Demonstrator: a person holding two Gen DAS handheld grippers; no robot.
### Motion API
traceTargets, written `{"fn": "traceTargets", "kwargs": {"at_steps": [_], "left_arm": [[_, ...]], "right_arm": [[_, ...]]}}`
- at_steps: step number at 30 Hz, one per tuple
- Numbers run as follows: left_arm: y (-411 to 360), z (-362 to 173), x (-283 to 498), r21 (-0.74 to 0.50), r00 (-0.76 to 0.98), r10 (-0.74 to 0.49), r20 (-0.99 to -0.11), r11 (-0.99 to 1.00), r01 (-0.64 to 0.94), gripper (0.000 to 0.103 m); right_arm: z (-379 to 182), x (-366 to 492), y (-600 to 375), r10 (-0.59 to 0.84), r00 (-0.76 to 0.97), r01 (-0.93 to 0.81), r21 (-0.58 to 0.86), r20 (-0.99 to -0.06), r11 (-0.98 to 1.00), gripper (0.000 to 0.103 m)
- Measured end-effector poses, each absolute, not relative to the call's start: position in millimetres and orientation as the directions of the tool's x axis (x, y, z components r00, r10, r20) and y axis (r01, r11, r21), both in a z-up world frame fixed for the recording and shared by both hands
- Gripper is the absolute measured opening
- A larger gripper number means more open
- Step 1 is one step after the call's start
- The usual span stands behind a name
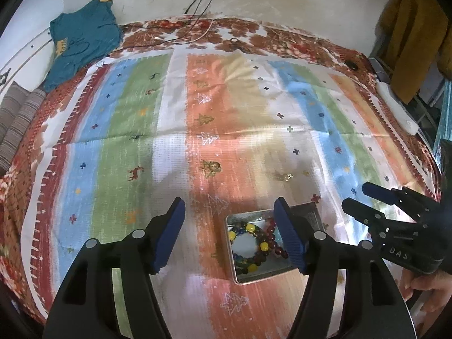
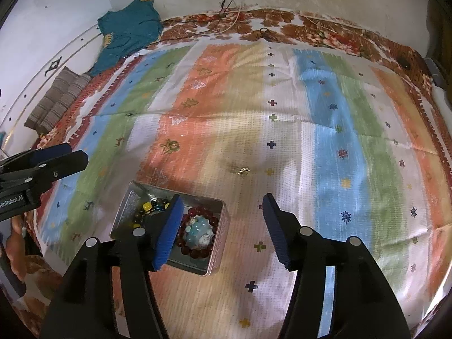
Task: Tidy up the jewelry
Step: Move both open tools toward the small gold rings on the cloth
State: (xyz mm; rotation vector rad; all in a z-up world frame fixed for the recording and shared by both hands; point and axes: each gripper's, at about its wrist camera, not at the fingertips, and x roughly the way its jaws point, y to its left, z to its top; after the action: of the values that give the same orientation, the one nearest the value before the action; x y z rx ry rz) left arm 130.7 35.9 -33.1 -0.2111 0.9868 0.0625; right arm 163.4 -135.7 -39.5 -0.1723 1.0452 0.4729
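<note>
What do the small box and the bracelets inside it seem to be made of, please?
The box looks like thin bare metal: grey, shiny, reflective walls. The bracelets look like glass or plastic beads: glossy dark red ones; mixed yellow, blue and green ones. Which exactly is unclear.

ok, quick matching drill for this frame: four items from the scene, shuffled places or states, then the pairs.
Items:
1. metal tin
2. small gold piece
3. teal garment
4. left gripper

Places or states:
A. far left corner of the bed, against the wall
B. open, holding nothing
C. on the striped cloth, beaded bracelets inside
D. loose on the cloth, beyond the tin

Pairs: 1-C, 2-D, 3-A, 4-B

The right gripper is open too, so B fits item 4 only because the right one is not listed.
</note>
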Motion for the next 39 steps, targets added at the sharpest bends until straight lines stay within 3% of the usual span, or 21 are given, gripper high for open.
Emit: {"fn": "traceTargets", "kwargs": {"at_steps": [24,39], "left_arm": [[46.9,-72.0,196.5,-0.039,0.447,0.051,-0.893,0.981,-0.189,0.075],[44.3,-93.5,228.2,-0.023,0.411,0.060,-0.910,0.981,-0.193,0.077]], "right_arm": [[-68.6,204.4,-113.8,0.236,0.354,-0.469,0.047,-0.905,0.882,0.073],[-99.7,229.2,-101.1,0.191,0.299,-0.466,0.031,-0.935,0.884,0.073]]}}
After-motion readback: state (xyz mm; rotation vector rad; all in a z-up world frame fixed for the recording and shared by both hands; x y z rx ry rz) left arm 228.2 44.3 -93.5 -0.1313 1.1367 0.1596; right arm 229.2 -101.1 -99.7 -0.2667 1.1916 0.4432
